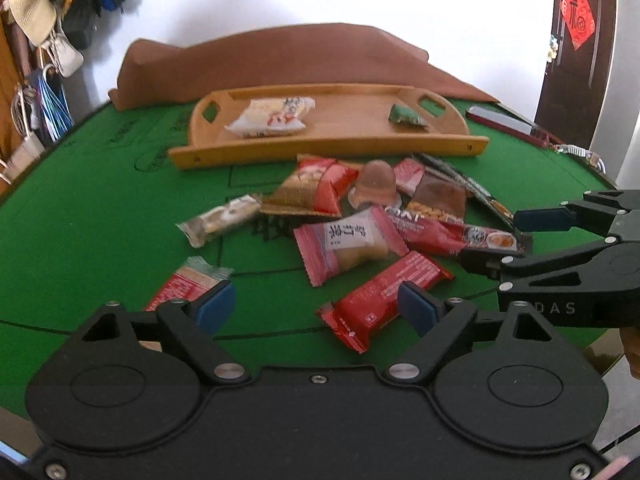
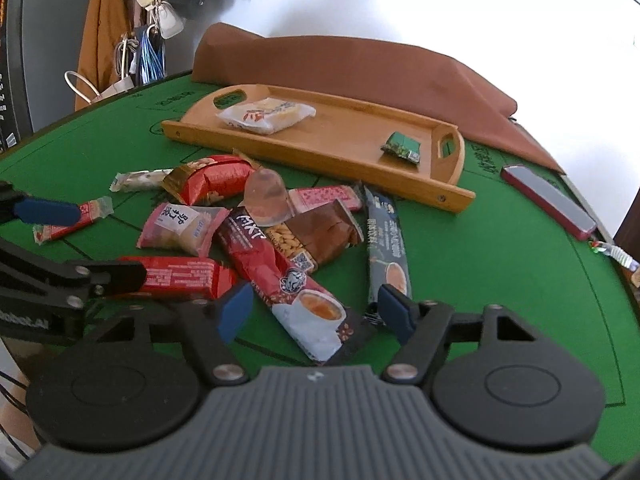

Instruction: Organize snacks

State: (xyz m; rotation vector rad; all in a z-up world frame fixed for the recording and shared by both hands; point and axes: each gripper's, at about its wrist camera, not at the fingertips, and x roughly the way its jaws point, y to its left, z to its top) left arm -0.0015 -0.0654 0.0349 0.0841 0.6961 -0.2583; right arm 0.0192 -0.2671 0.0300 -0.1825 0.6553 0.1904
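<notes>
Snack pile (image 1: 360, 216) loose on green table (image 1: 100, 208), just in front of wooden tray (image 1: 320, 148); both grippers spread, pinching nothing.

Mostly red wrappers, plus a clear jelly cup (image 2: 267, 198), brown peanut pack (image 2: 320, 234) and dark coffee stick (image 2: 386, 240), all overlapping. Inside tray: white cracker pack (image 1: 272, 116) at one end, small green packet (image 1: 406, 115) at the other. Left gripper (image 1: 316, 306) over red bar (image 1: 380, 304); right gripper (image 2: 316, 310) over coffee sachet (image 2: 308, 304). Print blurred, lower wrappers partly covered; red phone (image 2: 548, 200) beside tray, brown cloth (image 1: 280, 60) behind it.
</notes>
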